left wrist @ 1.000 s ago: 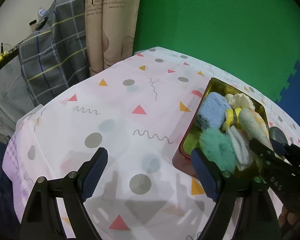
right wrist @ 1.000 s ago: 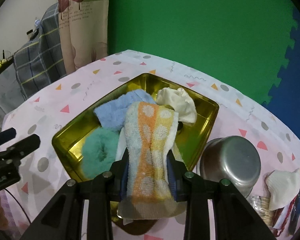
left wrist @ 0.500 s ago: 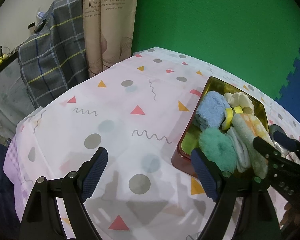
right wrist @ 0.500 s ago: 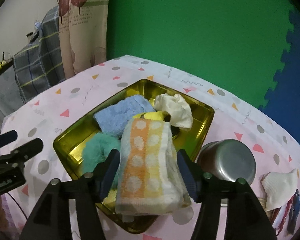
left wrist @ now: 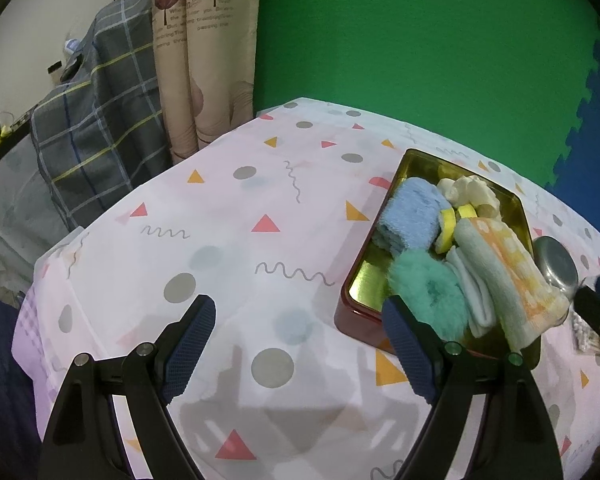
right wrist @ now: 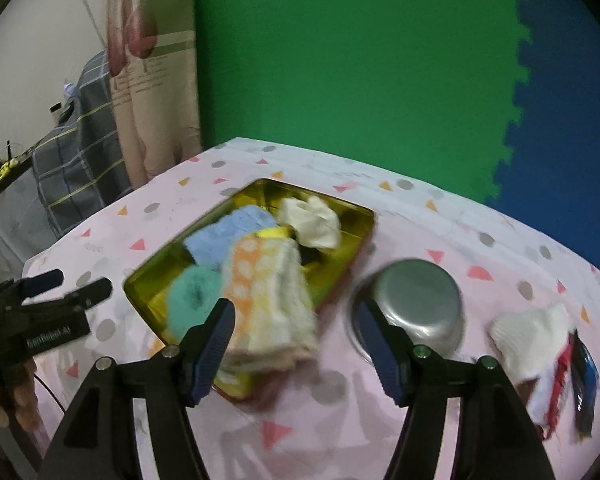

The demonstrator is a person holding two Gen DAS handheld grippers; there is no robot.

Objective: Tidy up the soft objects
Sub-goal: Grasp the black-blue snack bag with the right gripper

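R gripper (right wrist: 294, 338) jaws just opened, nothing clamped btw them; orange-yellow towel (right wrist: 268, 304) released, lying in gold tin (right wrist: 356, 216), draped over near rim atop teal pom (right wrist: 192, 296), beside blue cloth (right wrist: 224, 240) & cream cloth (right wrist: 310, 222). L gripper (left wrist: 300, 340) spread wide, empty, over tablecloth (left wrist: 228, 240) left of tin. Steel bowl (right wrist: 416, 300) just right of tin.

You are looking at a gold tin (left wrist: 416, 160) with a red outer side; it is holding a light blue cloth (left wrist: 410, 216), a teal fluffy puff (left wrist: 426, 292), a cream cloth (left wrist: 470, 190), yellow bits (left wrist: 466, 211) and an orange-and-yellow towel (left wrist: 512, 268) showing white dots. The tablecloth (left wrist: 228, 248) is showing pale pink with grey dots, red and orange triangles and grey squiggles. Beside the tin a silver bowl (right wrist: 420, 300) is shining, against a green wall (left wrist: 420, 40) and blue mat (right wrist: 572, 100)
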